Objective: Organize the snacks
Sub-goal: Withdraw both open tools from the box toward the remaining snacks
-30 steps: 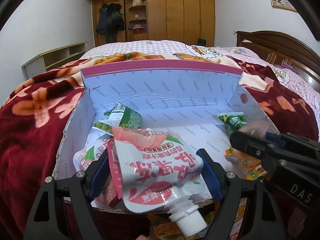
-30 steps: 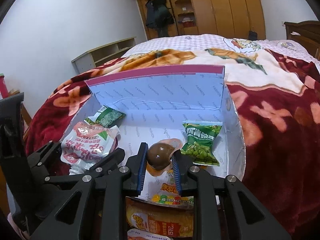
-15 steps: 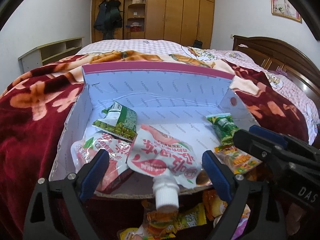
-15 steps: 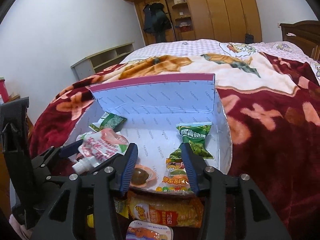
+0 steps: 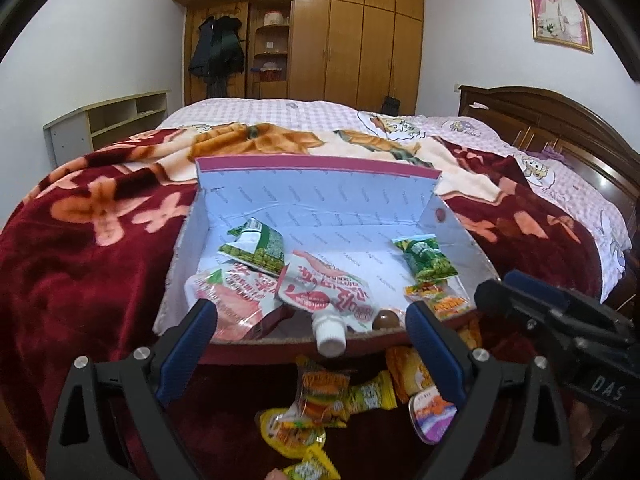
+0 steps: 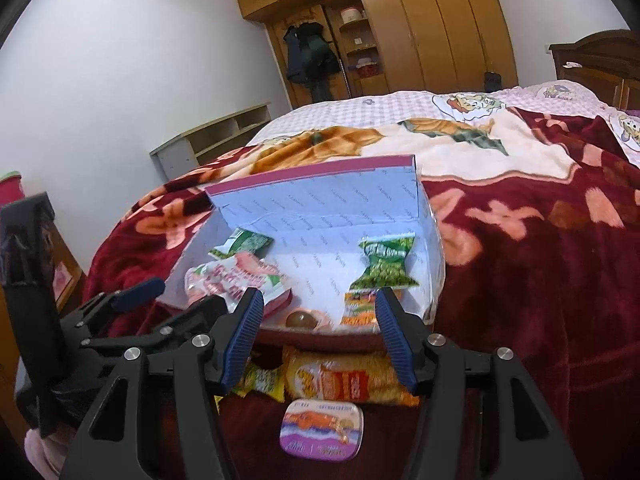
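Moved: both grippers have let go and drawn back from the box; spouted pouch and brown egg pack now lie at its near edge.
Left gripper: jaws spread wide, empty (pouch cap overhangs the rim).
Right gripper: jaws opening, nothing between them.
Loose snacks: orange packet and jelly cup on the blanket, just before the box.

"DAS" stands in white on the black right gripper body; "FASHION" repeats across the box lining.
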Tool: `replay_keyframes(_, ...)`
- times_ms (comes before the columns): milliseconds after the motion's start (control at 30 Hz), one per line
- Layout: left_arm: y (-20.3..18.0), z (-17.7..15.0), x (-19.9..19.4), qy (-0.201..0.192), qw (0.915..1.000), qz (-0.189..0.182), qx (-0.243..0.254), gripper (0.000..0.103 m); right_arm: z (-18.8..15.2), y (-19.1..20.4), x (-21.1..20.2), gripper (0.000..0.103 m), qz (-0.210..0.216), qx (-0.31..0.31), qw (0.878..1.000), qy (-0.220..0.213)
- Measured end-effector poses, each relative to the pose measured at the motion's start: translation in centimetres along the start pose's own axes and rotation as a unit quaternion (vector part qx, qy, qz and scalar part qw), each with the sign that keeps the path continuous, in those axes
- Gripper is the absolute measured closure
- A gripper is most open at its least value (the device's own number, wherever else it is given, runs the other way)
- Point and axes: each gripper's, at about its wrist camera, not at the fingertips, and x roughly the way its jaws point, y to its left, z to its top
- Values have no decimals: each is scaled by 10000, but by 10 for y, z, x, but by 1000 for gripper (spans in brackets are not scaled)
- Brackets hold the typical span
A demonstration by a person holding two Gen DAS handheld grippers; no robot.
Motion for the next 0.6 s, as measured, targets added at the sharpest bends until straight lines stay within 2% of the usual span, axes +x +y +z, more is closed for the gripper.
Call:
replay_keyframes(300, 7, -18, -27, 90, 9999, 53, -64, 5, -20, 1, -18, 43, 18, 158, 9999, -20)
replay_keyframes(600, 12, -45, -34, 267, 9995, 73, -136, 5, -47, -2, -26, 43, -136, 316, 9994, 53)
